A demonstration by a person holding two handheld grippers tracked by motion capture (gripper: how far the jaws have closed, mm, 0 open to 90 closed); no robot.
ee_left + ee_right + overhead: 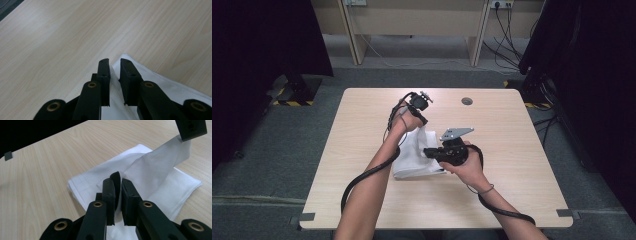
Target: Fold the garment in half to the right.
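left claw (426, 120): nearly closed, pinching raised cloth (414, 159) corner | right claw (428, 152): closed on cloth fold | cloth: on worktop (512, 150) centre

**No readable text**

No words, labels, brand names or numbers can be read anywhere. The only sign-like marking is the yellow-and-black striped tape (292, 103) on the floor at the left of the table (362, 200), and it carries no letters.

high: above, facing forward-down | gripper views: close (probably tilted), sharing white cloth (140, 172) on table (512, 150)
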